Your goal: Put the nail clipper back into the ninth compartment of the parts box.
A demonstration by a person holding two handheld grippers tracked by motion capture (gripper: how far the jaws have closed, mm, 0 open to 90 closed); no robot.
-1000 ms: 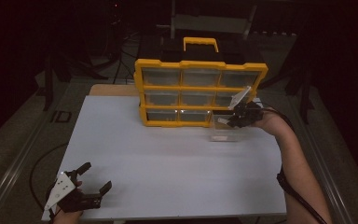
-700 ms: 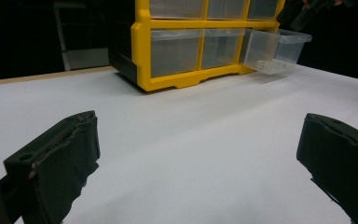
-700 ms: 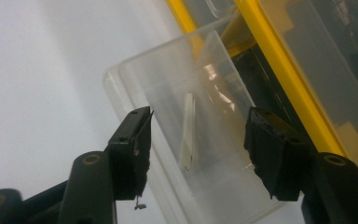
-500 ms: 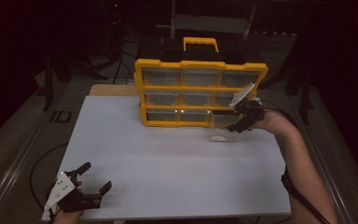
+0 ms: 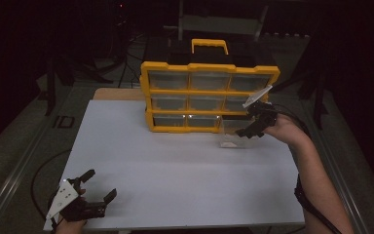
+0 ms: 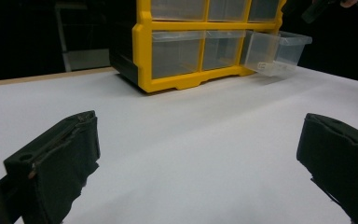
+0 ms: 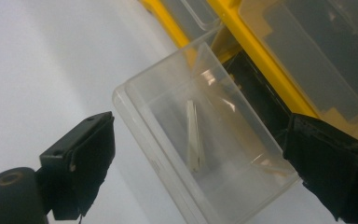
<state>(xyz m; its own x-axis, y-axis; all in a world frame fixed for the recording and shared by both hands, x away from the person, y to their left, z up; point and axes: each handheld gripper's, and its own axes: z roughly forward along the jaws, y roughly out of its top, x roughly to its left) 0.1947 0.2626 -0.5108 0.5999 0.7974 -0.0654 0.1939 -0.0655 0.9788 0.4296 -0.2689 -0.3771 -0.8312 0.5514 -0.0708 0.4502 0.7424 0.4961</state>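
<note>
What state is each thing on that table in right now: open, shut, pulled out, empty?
Yellow drawer cabinet: upright, all but one drawer pushed in.
Clear drawer: bottom right, pulled out, front tipped down, a small pale piece inside.
Right gripper: open, above the drawer.
Left gripper: open, holding nothing, near the table's front edge.

Left tool (image 5: 93, 187) rests low with jaws wide apart; right tool (image 5: 253, 123), arm outstretched, gapes too.
</note>
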